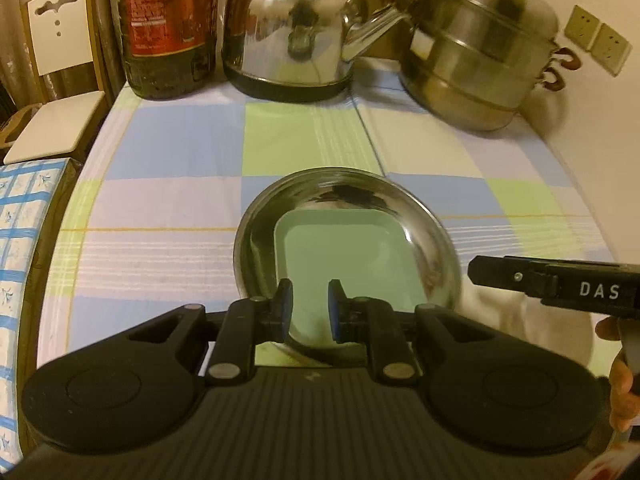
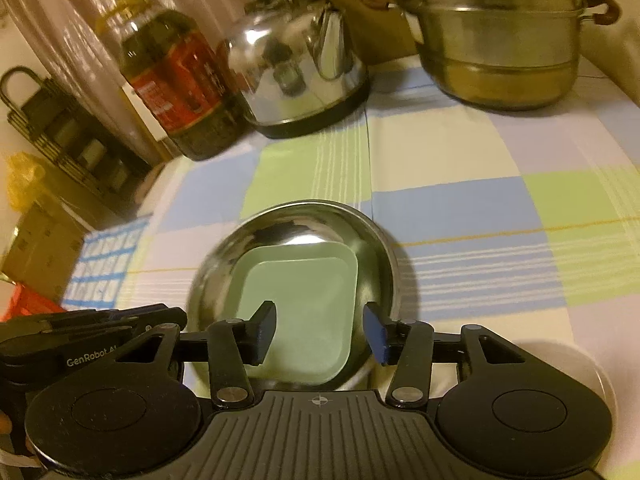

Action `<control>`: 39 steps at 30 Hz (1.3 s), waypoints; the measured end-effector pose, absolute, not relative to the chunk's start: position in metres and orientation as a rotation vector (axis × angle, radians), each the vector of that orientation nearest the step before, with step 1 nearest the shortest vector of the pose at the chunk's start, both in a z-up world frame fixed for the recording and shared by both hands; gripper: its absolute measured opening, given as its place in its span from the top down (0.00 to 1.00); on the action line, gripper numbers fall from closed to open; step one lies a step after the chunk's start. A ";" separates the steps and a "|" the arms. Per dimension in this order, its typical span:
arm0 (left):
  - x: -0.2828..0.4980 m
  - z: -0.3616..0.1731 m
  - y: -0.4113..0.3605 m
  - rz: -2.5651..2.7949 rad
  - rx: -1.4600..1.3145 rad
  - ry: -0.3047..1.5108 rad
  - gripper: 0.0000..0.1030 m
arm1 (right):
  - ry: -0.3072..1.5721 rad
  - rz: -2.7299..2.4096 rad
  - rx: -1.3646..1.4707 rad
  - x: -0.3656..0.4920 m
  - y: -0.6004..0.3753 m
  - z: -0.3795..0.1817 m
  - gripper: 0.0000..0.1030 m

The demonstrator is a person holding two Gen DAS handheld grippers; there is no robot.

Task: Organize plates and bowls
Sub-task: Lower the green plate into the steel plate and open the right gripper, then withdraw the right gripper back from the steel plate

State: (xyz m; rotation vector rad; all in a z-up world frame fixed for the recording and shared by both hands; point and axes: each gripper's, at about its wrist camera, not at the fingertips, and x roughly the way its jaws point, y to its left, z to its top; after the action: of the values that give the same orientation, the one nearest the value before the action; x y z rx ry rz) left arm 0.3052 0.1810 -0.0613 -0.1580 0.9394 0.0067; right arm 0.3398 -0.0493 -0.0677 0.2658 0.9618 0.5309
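A steel bowl (image 1: 436, 248) sits on the checked tablecloth with a pale green square plate (image 1: 340, 248) lying inside it. My left gripper (image 1: 310, 308) hovers over the bowl's near rim, its jaws a little apart with nothing gripped. My right gripper (image 2: 320, 332) is above the same bowl (image 2: 296, 220) and green plate (image 2: 304, 300), jaws wide and empty. Each gripper shows in the other's view: the right gripper's body (image 1: 560, 288) at the right edge, the left gripper's body (image 2: 80, 340) at the lower left. A white plate (image 2: 560, 364) lies near the front right.
At the back of the table stand a dark oil bottle (image 1: 168, 28), a shiny kettle (image 1: 296, 28) and a stacked steel steamer pot (image 1: 476, 52). A white chair (image 1: 56, 80) and a blue-patterned box (image 1: 24, 240) are off the left edge. The wall (image 1: 600, 120) is at the right.
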 end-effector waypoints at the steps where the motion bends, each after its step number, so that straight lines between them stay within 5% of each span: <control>1: 0.299 -0.058 0.179 0.005 -0.161 0.936 0.84 | 0.956 0.531 0.277 0.333 -0.054 -0.064 0.52; 39: 0.064 -0.038 0.048 -0.035 -0.152 0.918 0.83 | 0.920 0.394 0.337 0.077 -0.212 -0.043 0.45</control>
State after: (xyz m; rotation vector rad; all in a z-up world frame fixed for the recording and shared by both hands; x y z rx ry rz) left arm 0.0643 0.0478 -0.0377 -0.1523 0.9183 -0.0349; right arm 0.0771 -0.2115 -0.0432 0.3370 0.9203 0.3942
